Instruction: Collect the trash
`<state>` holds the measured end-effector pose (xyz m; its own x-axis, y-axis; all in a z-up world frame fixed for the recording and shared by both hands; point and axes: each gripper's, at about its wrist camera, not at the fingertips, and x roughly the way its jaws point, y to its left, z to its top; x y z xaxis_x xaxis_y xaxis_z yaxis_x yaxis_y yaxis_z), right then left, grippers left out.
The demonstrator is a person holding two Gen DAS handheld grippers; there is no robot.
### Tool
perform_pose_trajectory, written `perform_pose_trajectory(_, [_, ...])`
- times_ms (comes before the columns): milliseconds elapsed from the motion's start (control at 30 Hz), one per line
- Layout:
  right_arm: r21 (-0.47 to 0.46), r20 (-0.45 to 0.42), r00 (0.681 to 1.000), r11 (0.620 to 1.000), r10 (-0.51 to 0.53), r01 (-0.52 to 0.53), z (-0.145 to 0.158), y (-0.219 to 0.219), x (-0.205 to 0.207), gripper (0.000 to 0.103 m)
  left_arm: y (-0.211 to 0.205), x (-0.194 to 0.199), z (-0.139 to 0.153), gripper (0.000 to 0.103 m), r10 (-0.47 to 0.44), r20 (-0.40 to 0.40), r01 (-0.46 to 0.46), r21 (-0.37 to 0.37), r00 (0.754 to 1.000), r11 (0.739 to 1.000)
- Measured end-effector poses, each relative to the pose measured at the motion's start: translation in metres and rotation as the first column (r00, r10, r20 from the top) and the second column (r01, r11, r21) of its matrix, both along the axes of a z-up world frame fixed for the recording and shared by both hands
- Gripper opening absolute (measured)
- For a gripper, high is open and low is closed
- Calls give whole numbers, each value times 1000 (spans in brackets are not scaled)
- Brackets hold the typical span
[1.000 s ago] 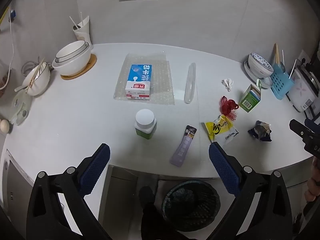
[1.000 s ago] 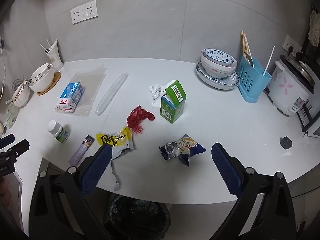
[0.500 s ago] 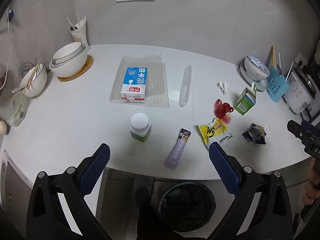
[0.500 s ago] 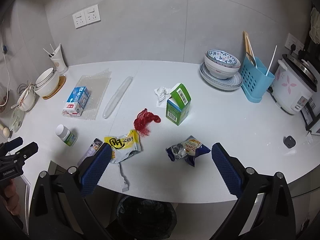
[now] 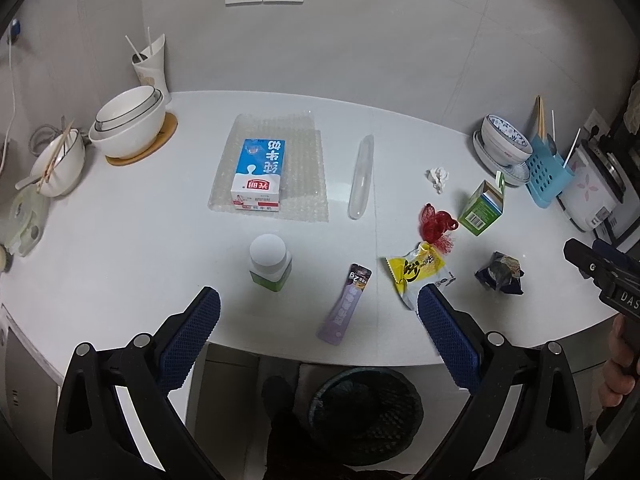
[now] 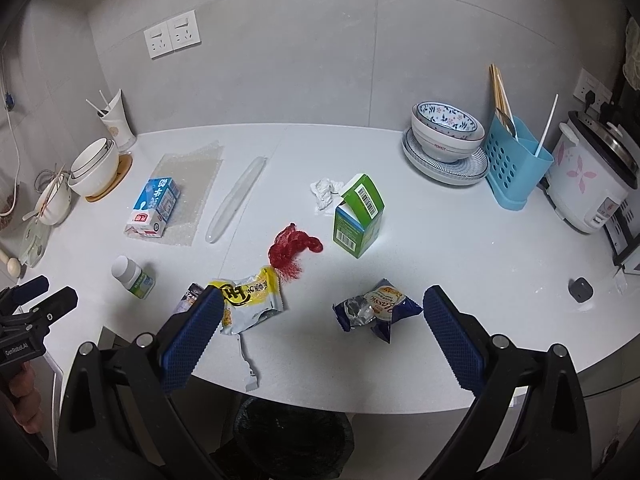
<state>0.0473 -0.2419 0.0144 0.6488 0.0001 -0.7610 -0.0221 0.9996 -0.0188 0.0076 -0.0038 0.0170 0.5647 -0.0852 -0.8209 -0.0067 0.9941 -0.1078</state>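
Trash is lying scattered across the white counter, both grippers hovering spread wide and empty.

Left gripper is facing a purple sachet and bottle; right gripper is facing the yellow wrapper and blue wrapper, a dark bin sitting below.

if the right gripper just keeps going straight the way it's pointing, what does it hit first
Probably the blue snack wrapper, lying between the open right gripper's fingers; the green carton stands beyond. Depth is uncertain.
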Motion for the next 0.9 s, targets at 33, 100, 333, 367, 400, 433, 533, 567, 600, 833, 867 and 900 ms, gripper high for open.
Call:
perform_pose_trajectory(33, [-1,-1,1000,1000,0,0,0,0,0,96,1,1,0,97,2,-2,-2,-2,1000,1000])
perform_pose_trajectory(100, [-3,-2,1000,1000,-3,3,-1,0,2,96,2,1,-1,97,5,-3,-5,-4,1000,1000])
perform_pose_trajectory(333, [-2,-9,1000,1000,2,-2,-3,1,3,96,4,2,-1,97,7,-7,-7,-2,1000,1000])
perform_pose_trajectory(367, [-4,-9,1000,1000,2,-2,-3,1,2,96,4,2,-2,97,7,-8,-7,-3,1000,1000])
perform_pose_trajectory(400, [-3,-9,1000,1000,3,-3,-3,1,2,95,4,1,-2,97,7,-8,-7,-2,1000,1000])
perform_pose_trajectory(433, [-2,-10,1000,1000,4,-4,-4,2,1,96,5,1,-2,97,7,-9,-7,-1,1000,1000])
perform_pose_trajectory(533, [0,-10,1000,1000,10,-10,-5,4,-1,96,6,-1,-3,97,7,-11,-7,2,1000,1000])
perform_pose_trajectory(567, [1,-10,1000,1000,13,-13,-5,4,-2,96,6,-1,-3,97,6,-12,-6,4,1000,1000])
perform_pose_trajectory(600, [2,-12,1000,1000,16,-16,-6,5,-3,96,6,-2,-3,97,6,-12,-6,6,1000,1000])
perform_pose_trajectory(833, [8,-15,1000,1000,18,-18,-6,6,-7,96,5,-6,-6,97,1,-19,0,14,1000,1000])
perform_pose_trajectory(867, [6,-13,1000,1000,17,-17,-5,6,-8,95,6,-6,-7,97,1,-19,-1,15,1000,1000])
perform_pose_trajectory(900, [4,-11,1000,1000,15,-15,-5,7,-9,95,6,-6,-7,97,1,-18,-1,15,1000,1000])
